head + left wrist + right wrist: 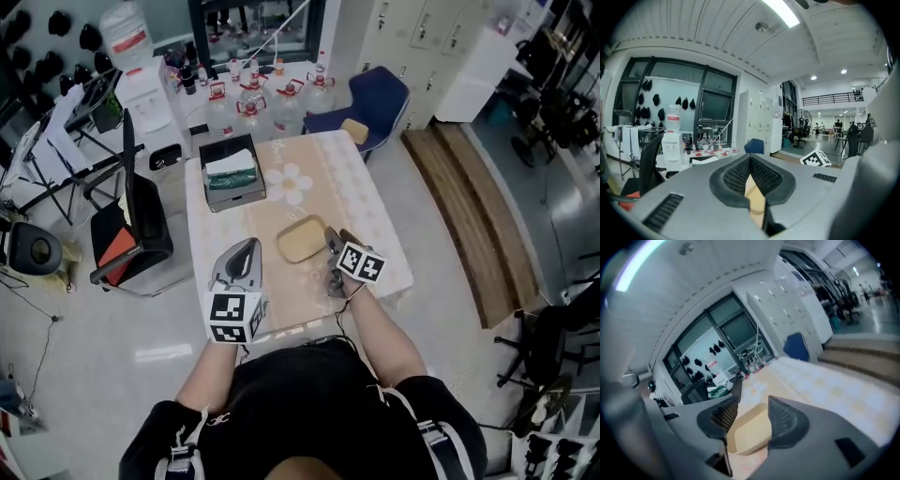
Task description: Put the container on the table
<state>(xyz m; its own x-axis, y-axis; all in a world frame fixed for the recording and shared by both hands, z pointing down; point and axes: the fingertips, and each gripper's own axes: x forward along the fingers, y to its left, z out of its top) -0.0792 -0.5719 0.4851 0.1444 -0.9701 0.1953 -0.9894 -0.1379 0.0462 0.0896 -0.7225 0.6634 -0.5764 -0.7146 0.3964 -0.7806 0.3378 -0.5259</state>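
Observation:
The tan shallow container [302, 238] lies flat on the table [328, 178], near its front edge. My right gripper [330, 236] is at the container's right rim. In the right gripper view, the container [747, 430] shows between the spread jaws of the right gripper [752, 411], and neither pad visibly presses on it. My left gripper [249, 246] hovers over the table's front left, a little left of the container. In its own view the left gripper [751, 161] has its pads together, with only a thin tan slit between them.
A grey box [232, 173] with white and green contents sits at the table's far left. Water bottles [253, 98] and a blue chair [375, 98] stand beyond the table. A black chair [141, 220] is to its left, and a wooden platform [473, 206] to its right.

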